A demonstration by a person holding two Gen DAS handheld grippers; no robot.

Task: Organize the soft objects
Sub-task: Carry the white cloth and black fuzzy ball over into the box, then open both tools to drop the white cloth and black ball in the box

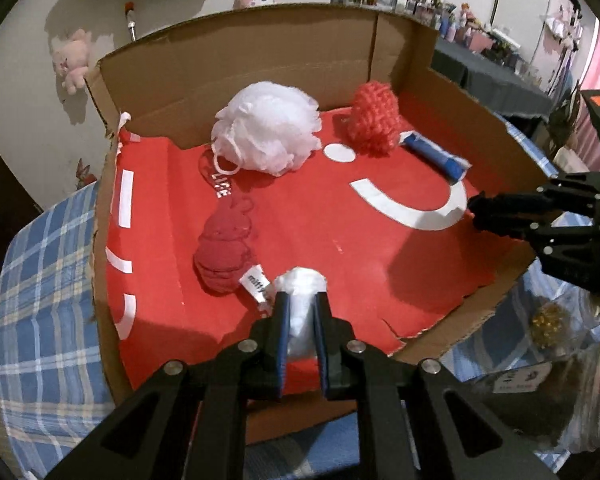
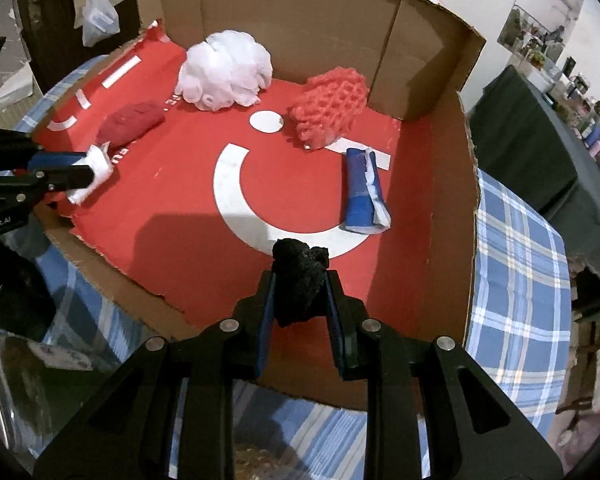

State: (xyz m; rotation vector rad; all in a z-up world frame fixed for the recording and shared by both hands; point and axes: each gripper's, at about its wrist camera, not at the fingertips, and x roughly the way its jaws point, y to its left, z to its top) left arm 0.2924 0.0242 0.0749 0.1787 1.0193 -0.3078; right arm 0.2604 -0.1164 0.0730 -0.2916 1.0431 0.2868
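Left gripper (image 1: 302, 304): its fingers cover the flanks of the white roll (image 1: 302, 280) clamped between them; only the puffed tip past the fingertips shows. Right gripper (image 2: 300, 284): the black wad (image 2: 300, 280) between its fingers has no readable form or texture. Beyond the left fingertips, the dark red bundle's (image 1: 224, 248) white tag (image 1: 254, 282) runs behind the roll, its print cut short. Both gripper bodies cut off at the bottom edge.

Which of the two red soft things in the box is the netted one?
The red mesh puff at the back wall, beside the white pouf. The other, a dark red cloth bundle, is solid fabric, with no holes.
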